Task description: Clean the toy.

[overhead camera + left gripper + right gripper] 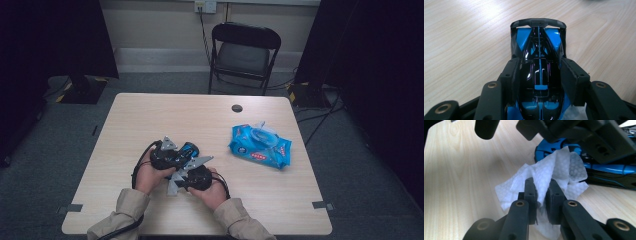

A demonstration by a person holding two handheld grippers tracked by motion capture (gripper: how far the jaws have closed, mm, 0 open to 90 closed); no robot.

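Observation:
A blue and black toy car [539, 50] sits between the jaws of my left gripper [540, 75], which is shut on its body just above the wooden table [461, 45]. My right gripper [541, 192] is shut on a crumpled white wipe [544, 172] that touches the car's [604, 170] side, under the left gripper [579, 135]. In the high view the left gripper [175, 154] and right gripper [187, 168] meet at the car [189, 149], in the front middle of the table.
A blue pack of wet wipes [260, 146] lies on the table's [200, 115] right side, its flap up. A dark round hole [237, 108] marks the far edge. Behind the table stands a black folding chair [242, 50], with cables on the floor.

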